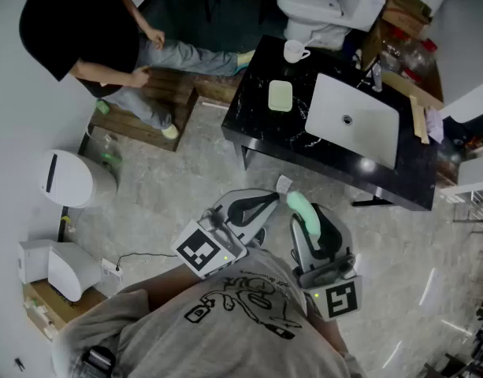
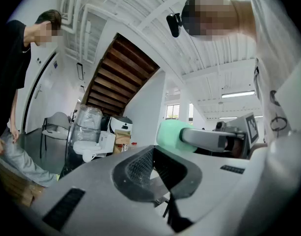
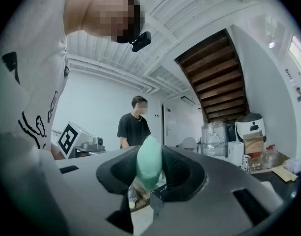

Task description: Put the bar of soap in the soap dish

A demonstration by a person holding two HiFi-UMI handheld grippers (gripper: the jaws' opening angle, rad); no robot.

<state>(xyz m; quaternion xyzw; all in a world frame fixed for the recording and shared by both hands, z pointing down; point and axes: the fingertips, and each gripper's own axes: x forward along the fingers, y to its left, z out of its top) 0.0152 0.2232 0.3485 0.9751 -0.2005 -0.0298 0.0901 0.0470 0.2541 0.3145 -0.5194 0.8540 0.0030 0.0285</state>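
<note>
Holding the bar of soap (image 1: pixel 297 204) in close by the chest, the right gripper (image 1: pixel 306 220) is clamped on it. The pads press its two broad faces and the narrow edge stands upright between them, as the right gripper view shows. That grip looks sensible to me: the flat sides give the pads something to bite on, where a rounded edge might squirt free. The bar is mint green, plump and pebble-smooth, with soft corners and a dull, waxy look.

Right beside it rides the left gripper (image 1: pixel 253 207), its jaws drawn together on nothing. It is a spare hand for now, carried level next to its partner, with the ribbed dark pads meeting in its own view.

Out past the grippers lies a stretch of pale mottled floor, so the soap is well apart from where it belongs.

Then comes the counter (image 1: pixel 265 136), a black slab with thin white veins and a polished sheen. On it lies the soap dish (image 1: pixel 280 96), flat and empty. It is a pale green rectangle with rounded corners, just left of the white sink (image 1: pixel 353 120) but not touching it. With the dish sitting open side up and nothing crowding it, I'd judge the drop-in straightforward once the bar gets there.

Farther back a white cup (image 1: pixel 295 51) stands near the counter's far edge, and a white toilet (image 1: pixel 320 6) sits beyond that. Far left, a person in a black top (image 1: pixel 76 22) sits on a wooden step, well clear of the route.
</note>
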